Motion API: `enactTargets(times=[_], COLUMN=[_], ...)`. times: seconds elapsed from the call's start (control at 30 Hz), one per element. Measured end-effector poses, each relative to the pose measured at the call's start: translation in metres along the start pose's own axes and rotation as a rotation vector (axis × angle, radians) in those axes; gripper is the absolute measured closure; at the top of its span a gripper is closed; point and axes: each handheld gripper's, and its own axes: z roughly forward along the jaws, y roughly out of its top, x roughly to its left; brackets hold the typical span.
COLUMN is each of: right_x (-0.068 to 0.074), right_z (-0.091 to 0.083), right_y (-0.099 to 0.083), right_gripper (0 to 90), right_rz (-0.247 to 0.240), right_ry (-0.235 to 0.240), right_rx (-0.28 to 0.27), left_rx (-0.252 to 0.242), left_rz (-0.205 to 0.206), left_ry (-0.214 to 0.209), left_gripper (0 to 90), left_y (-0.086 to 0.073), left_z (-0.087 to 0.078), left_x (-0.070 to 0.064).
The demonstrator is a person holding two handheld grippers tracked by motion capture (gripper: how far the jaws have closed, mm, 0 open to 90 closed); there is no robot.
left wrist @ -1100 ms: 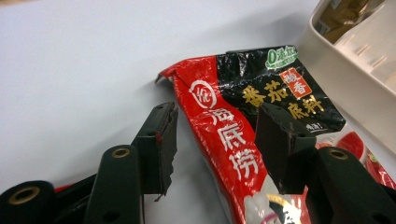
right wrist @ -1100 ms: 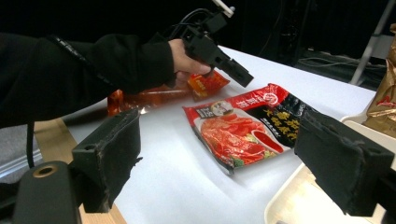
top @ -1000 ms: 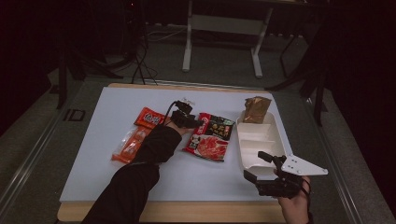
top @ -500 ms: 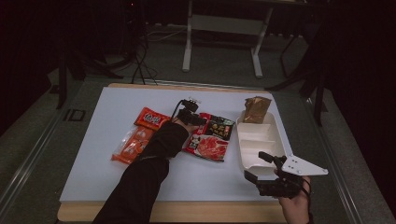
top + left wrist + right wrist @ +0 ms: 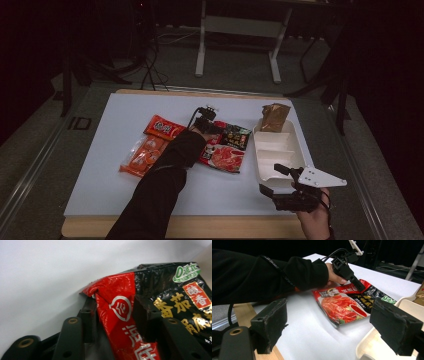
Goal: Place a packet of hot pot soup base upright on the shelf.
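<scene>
My left gripper (image 5: 216,128) reaches over the middle of the white table. Its jaws pinch the crumpled red corner of a red and black snack packet (image 5: 175,302), so the left gripper (image 5: 115,302) is shut on that corner. This packet (image 5: 235,136) lies partly over a red tomato-print packet (image 5: 222,157). In the right gripper view the left gripper (image 5: 359,287) touches the black packet (image 5: 369,296) at its red edge. My right gripper (image 5: 270,178) hovers open near the table's front right, its jaws wide apart (image 5: 329,315) and holding nothing.
A white compartment tray (image 5: 257,160) stands at the right, with a brown bag (image 5: 274,116) at its far end. A red packet (image 5: 162,127) and an orange clear-wrapped pack (image 5: 142,157) lie left of my sleeve. The tray's near corner (image 5: 372,345) sits between my right jaws.
My left hand has slid its gripper a little farther and to the right, onto the corner of the black packet. The right gripper has stayed where it was.
</scene>
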Motion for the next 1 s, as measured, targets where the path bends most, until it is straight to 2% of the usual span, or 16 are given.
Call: enactTargets(times=[0.07,0.17,0.23,0.3,0.37,0.57,0.67,1.0], right_x=[0.000,0.000,0.000,-0.001,-0.001,-0.002,-0.003,-0.005], right_z=[0.000,0.000,0.001,0.001,0.002,0.002,0.001,-0.001], right_y=[0.000,0.000,0.000,0.000,0.000,-0.001,-0.001,0.001], right_gripper=[14.3,14.4,14.4,14.4,14.4,14.4,14.5,14.5], right_rz=[0.000,0.000,0.003,0.008,0.010,0.014,0.019,0.019], right_ry=[0.002,0.004,0.005,0.008,0.009,0.011,0.007,-0.010], right_rx=[0.002,0.002,0.002,0.004,0.006,0.004,0.000,-0.016], left_rx=[-0.008,0.000,0.030,0.052,0.058,0.025,0.005,-0.058], left_rz=[0.007,0.048,0.046,0.045,0.032,0.040,0.048,0.019], left_ry=[0.016,0.030,0.061,0.085,0.091,0.097,0.094,0.062], left_gripper=[62.2,66.6,80.3,83.4,86.0,88.2,88.5,89.0], left_y=[-0.001,-0.001,0.002,0.005,0.006,0.004,0.002,-0.002], left_z=[0.000,0.000,0.000,0.000,0.000,-0.005,-0.013,-0.035], left_x=[-0.001,-0.004,-0.006,-0.010,-0.012,-0.014,-0.015,-0.014])
